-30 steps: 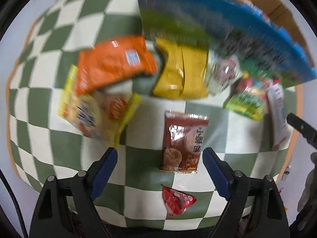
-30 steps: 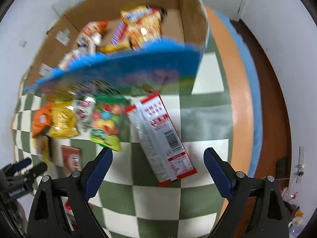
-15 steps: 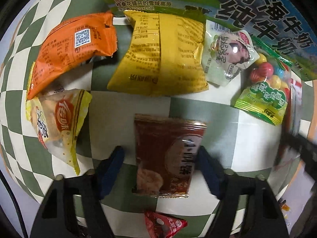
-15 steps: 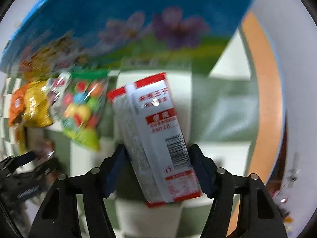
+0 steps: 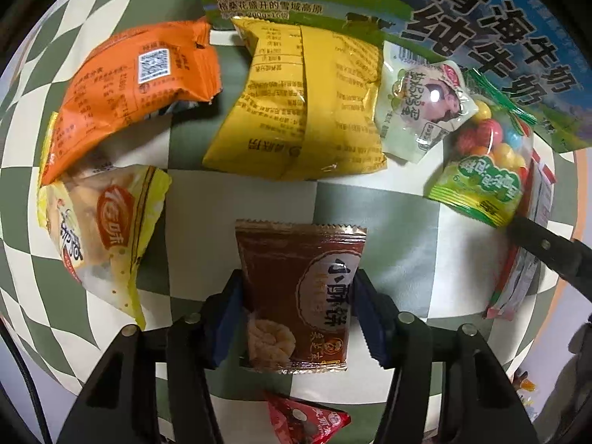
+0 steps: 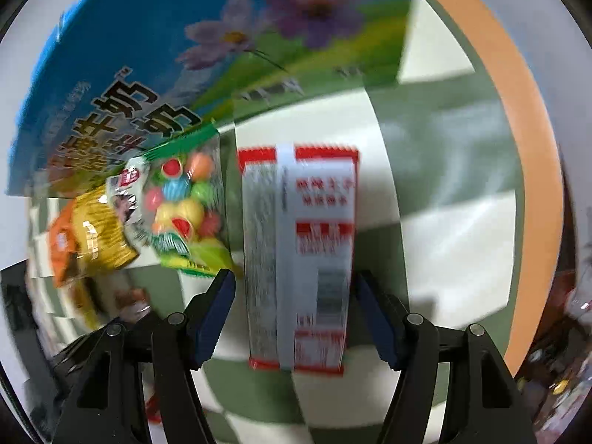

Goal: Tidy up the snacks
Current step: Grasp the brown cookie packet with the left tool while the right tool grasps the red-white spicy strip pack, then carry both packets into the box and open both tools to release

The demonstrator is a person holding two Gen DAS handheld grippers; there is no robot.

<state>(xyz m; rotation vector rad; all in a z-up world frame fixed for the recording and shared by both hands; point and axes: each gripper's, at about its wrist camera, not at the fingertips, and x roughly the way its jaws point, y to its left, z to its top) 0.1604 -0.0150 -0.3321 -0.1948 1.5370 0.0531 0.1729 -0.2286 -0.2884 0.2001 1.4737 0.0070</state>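
Covering the table: green-and-white checkered cloth.

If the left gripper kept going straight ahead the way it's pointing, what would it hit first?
The left gripper already has the brown snack packet between its fingers, so that comes first. Past it, probably the yellow snack bag, though depth is hard to judge.

Cookie packet nearest on the cloth, chip bag behind, milk carton farthest back.
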